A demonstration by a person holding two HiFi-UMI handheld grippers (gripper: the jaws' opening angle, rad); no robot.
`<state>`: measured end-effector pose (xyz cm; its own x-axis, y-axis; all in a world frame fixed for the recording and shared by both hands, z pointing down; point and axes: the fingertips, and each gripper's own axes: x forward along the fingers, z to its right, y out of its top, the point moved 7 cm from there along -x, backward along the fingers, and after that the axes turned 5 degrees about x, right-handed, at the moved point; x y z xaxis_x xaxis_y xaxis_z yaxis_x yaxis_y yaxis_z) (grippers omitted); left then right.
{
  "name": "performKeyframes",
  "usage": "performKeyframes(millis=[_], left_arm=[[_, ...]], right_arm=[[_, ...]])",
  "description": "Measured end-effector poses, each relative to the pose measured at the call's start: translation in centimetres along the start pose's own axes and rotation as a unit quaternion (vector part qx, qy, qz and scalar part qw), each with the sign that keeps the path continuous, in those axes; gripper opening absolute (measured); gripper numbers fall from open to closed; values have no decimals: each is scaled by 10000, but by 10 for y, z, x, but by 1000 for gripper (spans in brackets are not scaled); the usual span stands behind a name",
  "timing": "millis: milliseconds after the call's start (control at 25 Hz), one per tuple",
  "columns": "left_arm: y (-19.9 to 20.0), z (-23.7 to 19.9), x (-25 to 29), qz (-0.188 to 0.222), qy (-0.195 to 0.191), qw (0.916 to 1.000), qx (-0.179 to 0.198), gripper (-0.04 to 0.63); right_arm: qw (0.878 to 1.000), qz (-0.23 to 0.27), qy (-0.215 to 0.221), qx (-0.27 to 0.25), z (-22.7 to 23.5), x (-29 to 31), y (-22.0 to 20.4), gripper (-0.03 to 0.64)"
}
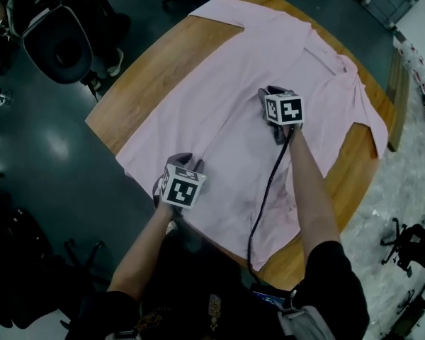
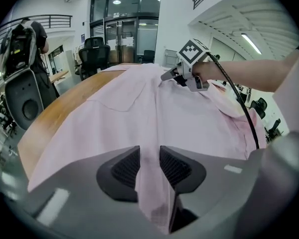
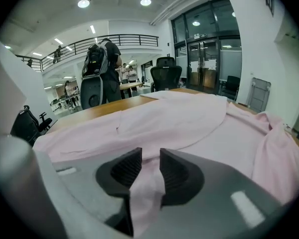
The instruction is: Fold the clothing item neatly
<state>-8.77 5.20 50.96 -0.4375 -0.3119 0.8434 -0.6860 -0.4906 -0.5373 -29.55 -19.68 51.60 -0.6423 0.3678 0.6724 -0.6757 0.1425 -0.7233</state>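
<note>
The left gripper [image 2: 149,166] is clenched on a narrow ridge of the pink shirt [image 1: 255,55] close to the near-left edge of the bench [image 1: 149,69]. The right gripper [image 3: 150,171] pinches a similar pleat further in, around the middle of the cloth. The shirt lies spread flat over most of the bench, with one sleeve reaching the far-left edge and the other bunched and drooping over the right edge.

Both holds take only a thin fold of light fabric, so a quick lift could pull the cloth out of either one and leave the fold half made. The two grasp points sit at different depths along the shirt. If the grippers rise or travel unevenly, the crease would likely run slanted and wrinkle the front panel. The sleeve hanging over the right edge may drag and tug the body sideways. The right gripper's cable [image 1: 265,197] trails across the cloth near the near edge and could snag or get trapped under a folded layer.
</note>
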Motion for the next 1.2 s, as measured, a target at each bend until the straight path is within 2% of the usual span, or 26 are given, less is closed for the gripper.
performKeyframes(millis=[160,320,440,640,800,920,1200], left_arm=[[-5,-5,-1,-11,17,9998,-195,135],[-9,-9,-4,-42,30,9995,-323,103],[-7,-13,-10,-27,83,9995,-316,60],[-7,-12,-21,-32,61,9996,-277,38],[-4,-5,-30,13,-70,9999,-73,30],[-1,1,-37,-58,-304,9995,88,25],[1,28,-34,-329,-845,9947,487,25]], right_arm=[[9995,-297,-13,-69,-1,20,-3,101],[9983,-504,39,-284,-2,22,1,17],[9987,-420,48,-285,-1,14,6,12],[9994,-148,-84,-304,3,-6,17,11],[9993,-10,-209,-303,12,-27,22,11],[9992,8,-279,-299,18,-45,22,11],[9979,-328,-454,-329,36,-53,-4,11]])
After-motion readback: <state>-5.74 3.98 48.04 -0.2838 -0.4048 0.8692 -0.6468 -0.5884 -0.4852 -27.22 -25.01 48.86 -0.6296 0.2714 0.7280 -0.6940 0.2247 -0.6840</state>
